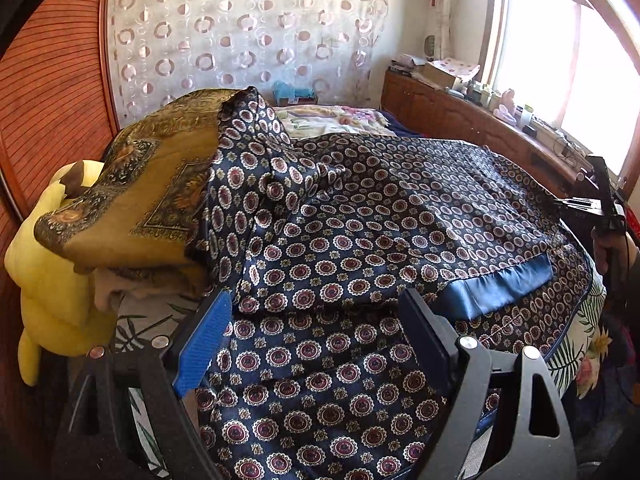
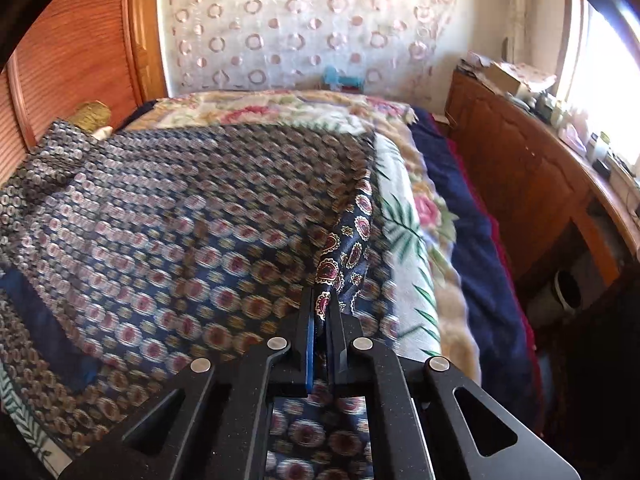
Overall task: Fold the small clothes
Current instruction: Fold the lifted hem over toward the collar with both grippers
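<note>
Navy patterned garment (image 2: 200,216) is lying on the bed (image 2: 408,220); right gripper (image 2: 320,320) is pinching its edge, left gripper (image 1: 316,336) is hovering spread, needing a matching pinch before folding.

1. Left wrist cam: rides the left gripper (image 1: 316,344), tilted down, close over patterned garment (image 1: 360,220) on bed (image 1: 592,300).
2. Right wrist cam: same tilt, near bed's window-side edge.
3. Shared: garment, circle-print curtain (image 2: 304,28), wooden cabinet (image 2: 520,168).
</note>
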A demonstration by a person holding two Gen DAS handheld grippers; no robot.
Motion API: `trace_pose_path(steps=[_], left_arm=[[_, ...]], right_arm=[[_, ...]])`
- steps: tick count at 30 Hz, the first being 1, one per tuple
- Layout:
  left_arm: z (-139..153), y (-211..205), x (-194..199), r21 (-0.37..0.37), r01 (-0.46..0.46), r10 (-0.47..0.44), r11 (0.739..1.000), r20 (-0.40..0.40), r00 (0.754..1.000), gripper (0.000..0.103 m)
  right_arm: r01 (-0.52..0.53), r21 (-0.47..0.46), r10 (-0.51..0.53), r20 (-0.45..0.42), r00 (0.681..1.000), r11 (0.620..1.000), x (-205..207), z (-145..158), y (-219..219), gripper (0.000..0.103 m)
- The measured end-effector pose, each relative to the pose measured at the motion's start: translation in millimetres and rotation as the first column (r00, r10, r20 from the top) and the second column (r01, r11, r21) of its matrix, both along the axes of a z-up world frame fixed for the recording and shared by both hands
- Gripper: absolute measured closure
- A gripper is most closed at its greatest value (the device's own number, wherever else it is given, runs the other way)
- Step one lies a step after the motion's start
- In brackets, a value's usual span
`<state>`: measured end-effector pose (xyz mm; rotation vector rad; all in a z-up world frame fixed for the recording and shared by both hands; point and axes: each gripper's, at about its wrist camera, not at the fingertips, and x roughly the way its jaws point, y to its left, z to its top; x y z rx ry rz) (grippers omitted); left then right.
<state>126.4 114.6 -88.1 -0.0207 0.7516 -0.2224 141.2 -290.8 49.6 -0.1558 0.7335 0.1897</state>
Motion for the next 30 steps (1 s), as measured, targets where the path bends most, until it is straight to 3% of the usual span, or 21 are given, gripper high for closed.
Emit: trace_pose_path(steps=[8, 15, 24, 30], left_arm=[[9, 9, -6, -0.009, -0.014, 0.014, 1.000, 0.028, 1.000, 0.018], [17, 16, 5, 0.029, -0.049, 0.048, 0.998, 0.043, 0.998, 0.050], [17, 28, 33, 0.114, -0.110, 0.105, 0.987, 0.050, 0.993, 0.052], [14, 29, 48, 0.124, -0.100, 0.098, 0.987, 0.024, 0.995, 0.077]], right_arm=[[0.020, -0.023, -0.021, -0.026, 0.999, 1.000, 6, -18, 6, 0.099], [0.028, -0.016, -0.029, -0.023, 0.999, 0.999, 11, -23, 10, 0.099], [0.031, -0.052, -0.031, -0.013, 0.999, 0.998, 8, -26, 19, 0.099], [0.031, -0.056, -0.032, -0.011, 0.999, 0.998, 7, -26, 21, 0.099]])
